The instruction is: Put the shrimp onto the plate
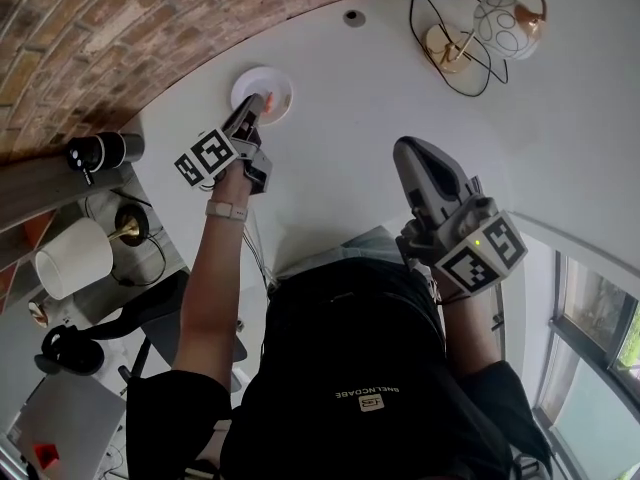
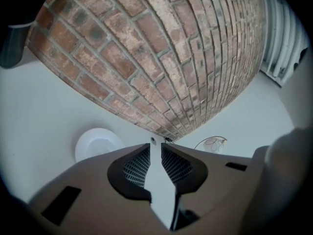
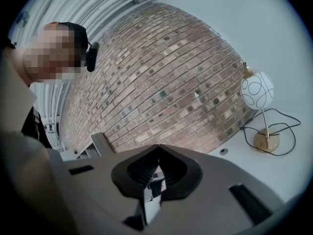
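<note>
The left tool (image 1: pixel 257 108), narrowly apart and empty, was at the round white plate's (image 1: pixel 284 86) near edge. The right tool (image 1: pixel 405 150) hung closed, well apart.

Table (image 1: pixel 380 118) runs along brick wall (image 1: pixel 120 38), which stands behind it. Plate (image 1: pixel 248 76) on table at far L, close to wall. Lamp (image 1: pixel 480 33) on table at far R, cord (image 1: pixel 450 78) looped round its base. Small grommet (image 1: pixel 354 17) in tabletop btwn plate & lamp, nearer wall. L gripper (image 1: pixel 258 103) reaches fwd, tips over plate's near edge. R gripper (image 1: pixel 405 148) over mid table, R of plate & well apart from it, in front of lamp. Ledge (image 1: pixel 40 183) L of table, w/ 2nd lamp (image 1: pixel 72 258) below it. Window (image 1: pixel 600 318) at R of person.
</note>
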`<action>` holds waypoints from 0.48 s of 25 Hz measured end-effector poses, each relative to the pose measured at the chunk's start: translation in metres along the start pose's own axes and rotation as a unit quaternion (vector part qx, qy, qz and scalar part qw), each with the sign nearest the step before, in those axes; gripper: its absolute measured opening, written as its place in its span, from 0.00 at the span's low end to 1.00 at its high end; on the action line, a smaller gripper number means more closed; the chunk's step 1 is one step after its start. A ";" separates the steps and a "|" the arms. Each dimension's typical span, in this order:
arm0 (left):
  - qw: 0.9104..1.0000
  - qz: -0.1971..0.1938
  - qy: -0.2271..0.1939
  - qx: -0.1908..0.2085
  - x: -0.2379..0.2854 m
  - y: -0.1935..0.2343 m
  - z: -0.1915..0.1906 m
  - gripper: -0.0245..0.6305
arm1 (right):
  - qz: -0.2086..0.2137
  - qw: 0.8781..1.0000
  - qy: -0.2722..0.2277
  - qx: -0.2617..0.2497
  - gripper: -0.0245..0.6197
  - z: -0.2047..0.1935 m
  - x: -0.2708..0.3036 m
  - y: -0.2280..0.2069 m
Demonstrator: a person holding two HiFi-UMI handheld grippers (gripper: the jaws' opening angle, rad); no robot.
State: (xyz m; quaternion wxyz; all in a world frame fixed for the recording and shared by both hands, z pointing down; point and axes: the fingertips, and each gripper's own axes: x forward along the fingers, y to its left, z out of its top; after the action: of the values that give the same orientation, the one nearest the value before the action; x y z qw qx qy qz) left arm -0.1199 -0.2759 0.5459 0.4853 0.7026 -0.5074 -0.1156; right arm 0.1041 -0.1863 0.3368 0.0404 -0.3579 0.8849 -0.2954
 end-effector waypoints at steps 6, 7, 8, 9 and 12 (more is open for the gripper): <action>0.999 -0.034 -0.026 0.013 -0.025 -0.048 0.021 0.14 | 0.015 1.000 0.002 -0.007 0.04 0.002 0.001 0.009; 0.999 -0.039 -0.032 0.015 -0.030 -0.055 0.024 0.14 | 0.020 1.000 -0.001 -0.006 0.04 0.003 0.001 0.010; 0.998 -0.044 -0.036 0.019 -0.035 -0.063 0.027 0.14 | 0.027 1.000 -0.006 -0.003 0.04 0.004 0.001 0.011; 0.998 -0.049 -0.040 0.023 -0.039 -0.071 0.030 0.14 | 0.033 0.999 -0.011 0.000 0.04 0.005 0.002 0.013; 0.996 -0.061 -0.051 0.039 -0.054 -0.092 0.038 0.14 | 0.045 0.999 -0.016 0.002 0.04 0.007 0.004 0.017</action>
State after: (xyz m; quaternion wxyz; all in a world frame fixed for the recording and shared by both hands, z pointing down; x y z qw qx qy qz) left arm -0.1140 -0.2514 0.4351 0.4226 0.7439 -0.4921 -0.1608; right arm 0.0925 -0.1821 0.3222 0.0683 -0.3221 0.8988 -0.2894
